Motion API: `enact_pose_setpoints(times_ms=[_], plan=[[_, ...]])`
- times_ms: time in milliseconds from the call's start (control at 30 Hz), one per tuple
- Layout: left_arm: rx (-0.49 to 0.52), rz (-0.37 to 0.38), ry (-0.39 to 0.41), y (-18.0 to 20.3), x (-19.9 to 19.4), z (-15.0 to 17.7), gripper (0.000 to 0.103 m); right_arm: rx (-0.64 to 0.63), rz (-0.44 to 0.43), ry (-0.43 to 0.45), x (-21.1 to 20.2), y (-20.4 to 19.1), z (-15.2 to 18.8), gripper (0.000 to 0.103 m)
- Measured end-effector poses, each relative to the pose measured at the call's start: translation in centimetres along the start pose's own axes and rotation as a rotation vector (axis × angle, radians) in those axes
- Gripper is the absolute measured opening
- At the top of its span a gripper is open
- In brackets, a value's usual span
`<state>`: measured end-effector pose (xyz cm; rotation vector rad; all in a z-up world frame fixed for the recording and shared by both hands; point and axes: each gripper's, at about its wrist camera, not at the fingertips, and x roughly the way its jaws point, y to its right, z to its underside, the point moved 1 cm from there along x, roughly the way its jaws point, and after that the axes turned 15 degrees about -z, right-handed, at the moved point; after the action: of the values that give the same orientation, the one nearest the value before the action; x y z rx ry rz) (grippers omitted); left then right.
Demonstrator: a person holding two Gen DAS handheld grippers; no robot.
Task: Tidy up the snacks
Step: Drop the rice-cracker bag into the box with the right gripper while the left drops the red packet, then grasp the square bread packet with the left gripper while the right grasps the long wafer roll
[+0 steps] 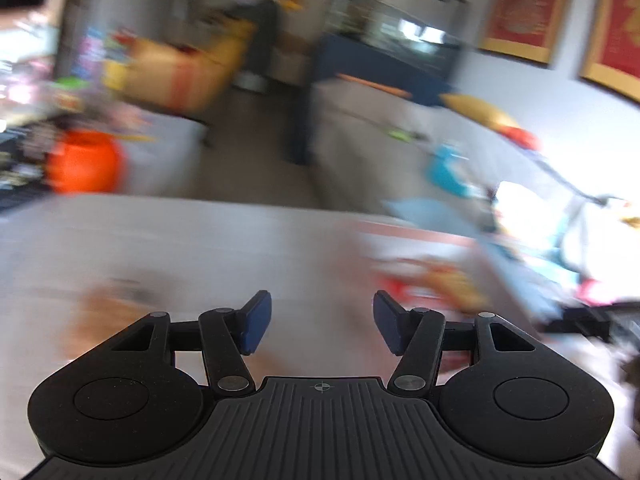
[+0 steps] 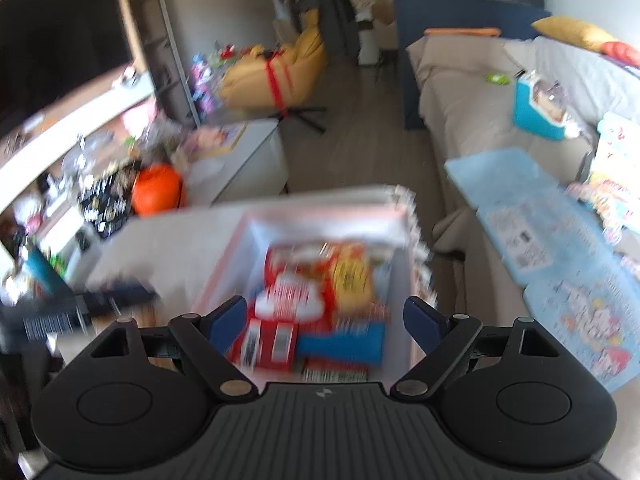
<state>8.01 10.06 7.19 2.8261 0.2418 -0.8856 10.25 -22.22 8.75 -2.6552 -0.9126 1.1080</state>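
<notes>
In the right wrist view the right tool (image 2: 326, 322) fills the bottom of the frame, its blue pads spread wide with nothing pinched between them. Just beyond, at centre, a white box (image 2: 400, 220) with a pinkish rim sits on the pale bench (image 2: 168, 240) and holds the snacks (image 2: 316, 304): red, yellow and blue packets lying packed together. Their printing is too smeared to read. At lower left a dark blurred object lies beside the box; I cannot tell what it is. Farther off are an orange object (image 2: 156, 188) at left, a yellow chair (image 2: 276, 72) tied with red tape at upper centre, and light blue printed sheets (image 2: 540, 240) on a beige sofa (image 2: 464, 92) at right.

The left wrist view is heavily blurred. The left tool (image 1: 322, 322) at the bottom is also spread and empty, over bare bench, with the box only a smear at right. This view alone shows red and gold hangings (image 1: 524, 8) at upper right, their writing unreadable.
</notes>
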Motion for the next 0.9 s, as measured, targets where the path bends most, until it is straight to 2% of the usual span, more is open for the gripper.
enact_pose_setpoints(times_ms=[100, 267, 367, 467, 533, 633, 733, 900], plan=[[-0.051, -0.131, 0.008, -3.2, -0.1, -0.1, 0.062, -0.016, -0.055, -0.059, 1.6, -1.3, 2.2, 0.086], [-0.15, -0.242, -0.003, -8.0, 0.8, -0.8, 0.062, -0.141, -0.102, -0.128, 4.6, -5.8, 5.6, 0.086], [-0.129, -0.264, -0.069, -9.2, 2.5, -1.0, 0.062, -0.228, -0.11, -0.156, 5.9, -8.2, 7.1, 0.086], [-0.045, -0.302, -0.128, -8.3, 4.9, -0.5, 0.062, -0.265, -0.14, -0.193, 6.9, -9.9, 8.1, 0.086], [0.033, -0.304, -0.147, -7.4, 5.9, 0.1, 0.07, -0.276, -0.15, -0.214, 7.1, -10.5, 8.7, 0.086], [0.158, -0.33, -0.156, -6.4, 6.2, 1.3, 0.069, -0.295, -0.143, -0.228, 7.1, -11.0, 9.2, 0.086], [0.178, -0.283, -0.149, -6.0, 4.4, 2.7, 0.064, -0.299, -0.124, -0.223, 7.1, -10.9, 9.3, 0.086], [0.219, -0.216, -0.158, -4.7, -0.7, 6.6, 0.062, -0.262, -0.147, -0.215, 7.1, -10.5, 8.8, 0.086]])
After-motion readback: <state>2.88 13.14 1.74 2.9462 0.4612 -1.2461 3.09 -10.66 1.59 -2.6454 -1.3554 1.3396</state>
